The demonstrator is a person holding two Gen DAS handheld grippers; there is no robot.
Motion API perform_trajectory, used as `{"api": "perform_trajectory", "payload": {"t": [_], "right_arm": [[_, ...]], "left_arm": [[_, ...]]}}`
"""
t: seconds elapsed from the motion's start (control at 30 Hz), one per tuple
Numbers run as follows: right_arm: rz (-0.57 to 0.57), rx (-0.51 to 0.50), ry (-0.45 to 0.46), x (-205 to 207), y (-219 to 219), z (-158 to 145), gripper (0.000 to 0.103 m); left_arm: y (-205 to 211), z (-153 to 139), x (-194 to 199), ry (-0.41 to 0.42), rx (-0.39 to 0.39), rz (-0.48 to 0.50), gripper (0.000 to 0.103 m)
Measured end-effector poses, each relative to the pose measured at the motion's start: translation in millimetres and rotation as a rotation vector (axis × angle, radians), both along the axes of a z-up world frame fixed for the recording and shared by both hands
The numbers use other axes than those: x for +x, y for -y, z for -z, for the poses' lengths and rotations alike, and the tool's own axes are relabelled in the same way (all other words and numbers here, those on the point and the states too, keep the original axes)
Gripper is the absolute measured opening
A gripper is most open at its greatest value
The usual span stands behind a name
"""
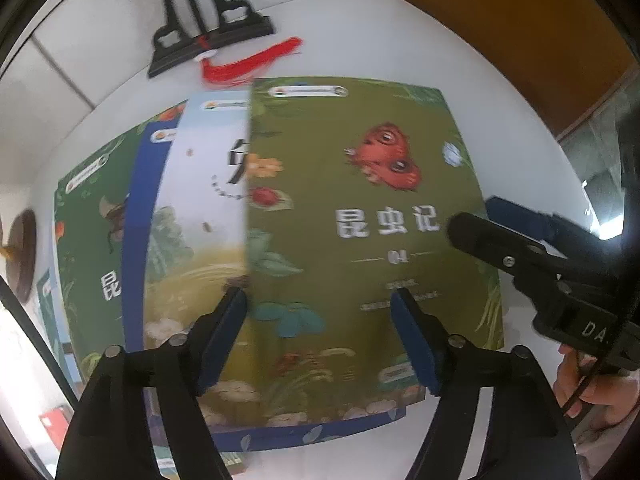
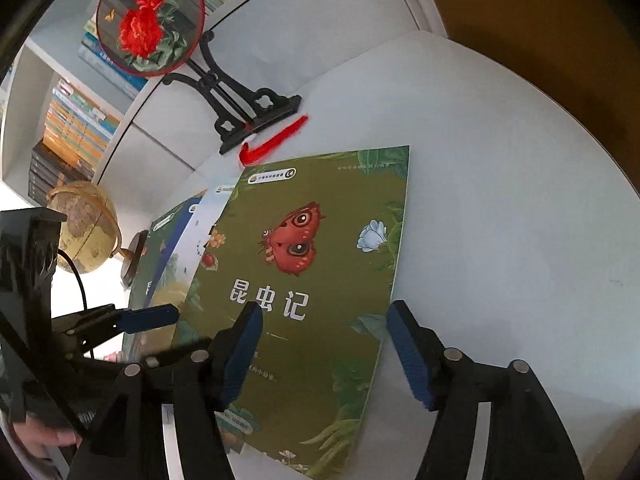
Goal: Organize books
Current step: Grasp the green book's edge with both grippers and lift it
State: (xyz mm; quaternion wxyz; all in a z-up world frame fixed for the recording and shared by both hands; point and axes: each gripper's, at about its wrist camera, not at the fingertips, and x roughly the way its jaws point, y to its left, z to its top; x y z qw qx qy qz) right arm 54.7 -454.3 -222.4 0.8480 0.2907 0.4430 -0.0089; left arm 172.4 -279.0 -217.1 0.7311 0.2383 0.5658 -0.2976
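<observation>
A: How are the two hands posed?

B: The left gripper (image 1: 318,312) points steeply down over the green paperback book with a red moth on its cover (image 1: 360,220); the right gripper (image 2: 324,336) slants down at the same book's right edge; a hand (image 1: 584,384) grips the right tool's handle.

A: Are the tongs holding anything?

B: No; both stand well apart, pads clear of the cover, though blur makes the left pair less certain.

A: How does the book lie?

B: Flat on the white table (image 2: 500,208), long axis running away from the grippers, its top toward the black carved wooden stand (image 2: 244,108); it lies just in front of that stand and its red tassel (image 2: 276,142), topmost on a fanned pile of other paperbacks (image 1: 120,240) spreading left.
</observation>
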Motion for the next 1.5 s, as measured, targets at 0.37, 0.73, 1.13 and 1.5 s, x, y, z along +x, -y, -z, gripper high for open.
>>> {"api": "perform_trajectory", "payload": {"t": [0.37, 0.73, 1.13, 1.5], "right_arm": [[-0.113, 0.071, -0.021, 18, -30, 3, 0.074], [-0.262, 0.146, 0.014, 51, -99, -2, 0.075], [-0.307, 0.232, 0.001, 35, -102, 4, 0.077], [-0.349, 0.435, 0.065, 26, -110, -8, 0.043]], "left_arm": [[-41, -10, -3, 0.017, 0.028, -0.071, 0.083], [-118, -19, 7, 0.039, 0.085, -0.263, 0.085], [-168, -11, 19, -0.131, -0.085, -0.423, 0.086], [-199, -13, -5, -0.207, -0.175, -0.504, 0.076]]}}
